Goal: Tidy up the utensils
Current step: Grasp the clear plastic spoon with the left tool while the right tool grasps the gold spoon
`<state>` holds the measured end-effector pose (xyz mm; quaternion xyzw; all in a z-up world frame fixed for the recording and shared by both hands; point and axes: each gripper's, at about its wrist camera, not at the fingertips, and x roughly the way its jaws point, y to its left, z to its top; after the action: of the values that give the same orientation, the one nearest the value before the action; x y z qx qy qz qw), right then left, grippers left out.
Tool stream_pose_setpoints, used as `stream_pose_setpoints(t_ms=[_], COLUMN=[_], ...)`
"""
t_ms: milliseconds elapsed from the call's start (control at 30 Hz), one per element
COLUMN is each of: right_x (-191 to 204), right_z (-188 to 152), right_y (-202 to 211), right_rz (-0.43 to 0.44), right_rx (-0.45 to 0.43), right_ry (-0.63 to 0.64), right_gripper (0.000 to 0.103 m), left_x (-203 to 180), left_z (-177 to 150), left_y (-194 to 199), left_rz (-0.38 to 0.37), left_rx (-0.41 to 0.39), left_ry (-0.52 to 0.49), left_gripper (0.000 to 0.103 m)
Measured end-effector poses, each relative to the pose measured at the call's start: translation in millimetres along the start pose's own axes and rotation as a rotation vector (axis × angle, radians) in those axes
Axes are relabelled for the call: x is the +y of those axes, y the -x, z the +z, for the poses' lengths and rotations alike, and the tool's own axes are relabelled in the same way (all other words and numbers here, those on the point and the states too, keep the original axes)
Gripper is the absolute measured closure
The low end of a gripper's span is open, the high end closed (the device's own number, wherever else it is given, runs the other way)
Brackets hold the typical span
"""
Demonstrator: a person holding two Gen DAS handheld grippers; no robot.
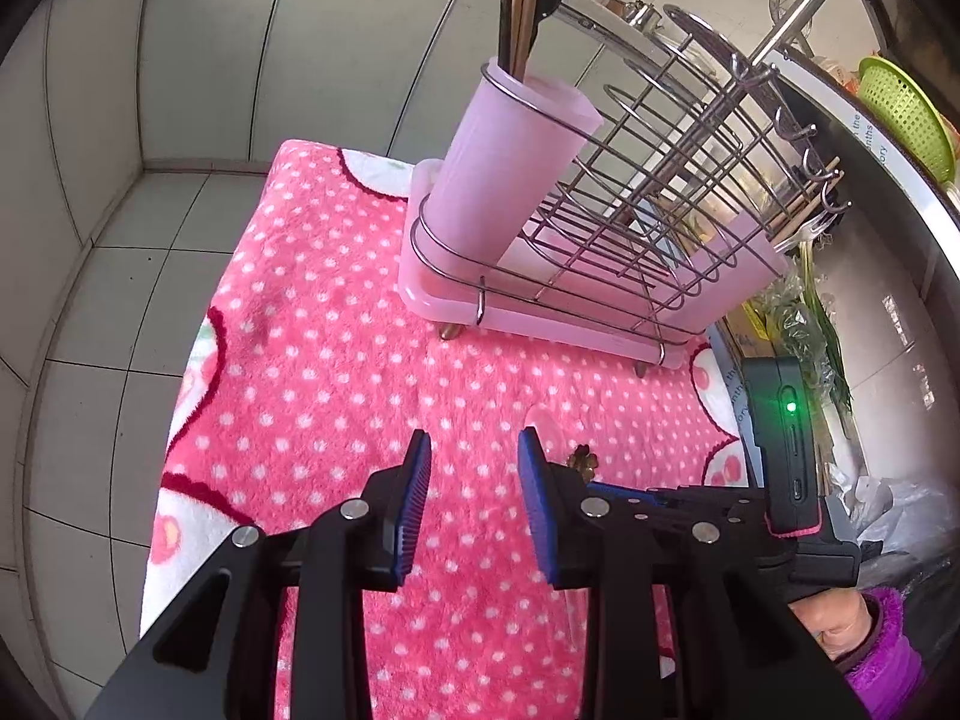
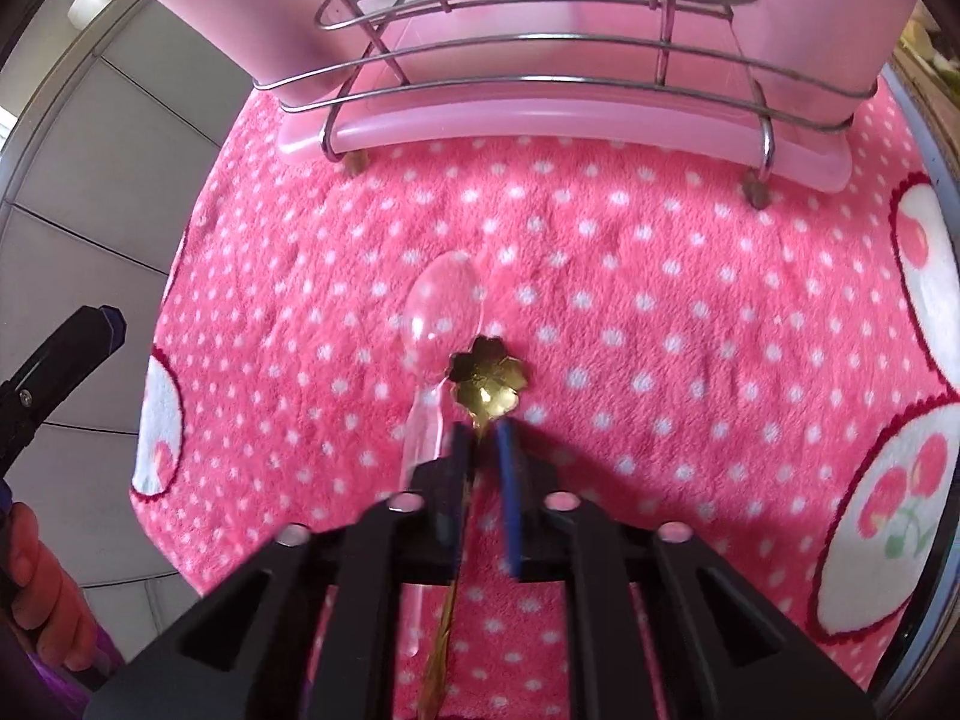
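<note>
**Gold spoon gripped on the fleece cloth**

A fluffy pink polka-dot cloth (image 2: 600,276) covers the table. On it lie a clear plastic spoon (image 2: 441,324) and, just beside it, a gold spoon (image 2: 489,381) with a flower-shaped bowl. The right gripper (image 2: 480,438) has its blue pads closed on the gold spoon's thin handle. The left gripper (image 1: 474,468) hovers half open, empty. A wire-and-pink-plastic drying rack (image 1: 600,228) stands beyond, open cloth between.
</note>
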<state>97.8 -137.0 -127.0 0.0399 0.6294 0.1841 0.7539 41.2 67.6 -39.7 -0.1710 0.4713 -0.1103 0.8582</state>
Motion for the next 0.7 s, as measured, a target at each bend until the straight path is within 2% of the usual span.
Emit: stream_pose_setpoints(t_ms=[133, 333, 500, 700], right_x=[-18, -49, -63, -78], right_z=[-5, -18, -28, -34], right_y=[11, 30, 39, 43], right_rz=[0.041, 0.088, 0.121, 0.172], right_rx=[-0.054, -0.13, -0.166, -0.183], right_ry=[-0.052, -0.125, -0.145, -0.149], right_gripper=[0.101, 0.101, 0.101, 0.101], left_x=[-9, -32, -51, -68], left_z=[0, 0, -3, -3], left_y=[-18, -64, -102, -130], left_rz=[-0.013, -0.053, 0.028, 0.129], left_rx=[0.089, 0.292, 0.4, 0.452], left_ry=[-0.023, -0.027, -0.05, -0.085], left_gripper=[0.074, 0.077, 0.078, 0.078])
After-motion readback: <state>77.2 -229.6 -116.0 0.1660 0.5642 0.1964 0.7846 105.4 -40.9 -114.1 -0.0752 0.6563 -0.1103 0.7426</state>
